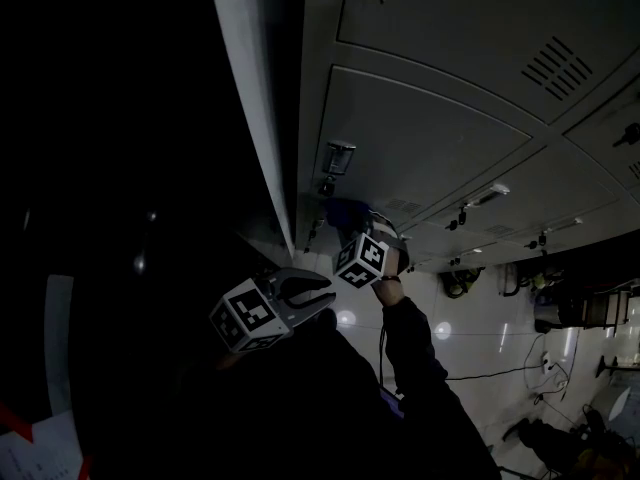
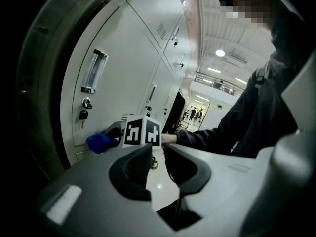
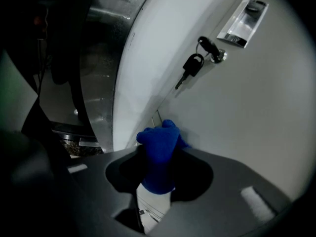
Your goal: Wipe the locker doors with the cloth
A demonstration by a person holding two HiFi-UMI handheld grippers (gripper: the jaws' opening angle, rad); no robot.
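A bank of pale grey locker doors (image 1: 430, 138) runs along a dim room with a glossy floor (image 1: 470, 338).

In the head view, the right gripper (image 1: 350, 230) reaches to the bottom of one door, with a dab of blue at its tip. The left gripper (image 1: 322, 298) hangs back near the person's body, its jaws apart and empty.

The left gripper view confirms that: only a narrow gap shows between its pads, with bare floor behind. It also gives a side look the others lack, with the marker cube (image 2: 141, 132) of the other gripper, the dark sleeve (image 2: 212, 135) behind it, and a bright corridor (image 2: 197, 113) beyond.

The right gripper view gives the close reading. Its jaws are closed on the blue cloth (image 3: 159, 154), which is bunched into a wad. The tip of the wad seems to press the door's lower left corner, by the seam. Just above hangs a key (image 3: 190, 65) in its lock, with a recessed handle (image 3: 242, 21) higher up.

An upward stroke could snag that key, I'd guess, or knock it. Bunched as it is, the cloth meets the door over a small patch only, so strokes might leave strips unwiped. The hard jaws could also scrape the paint if the wad slips back.
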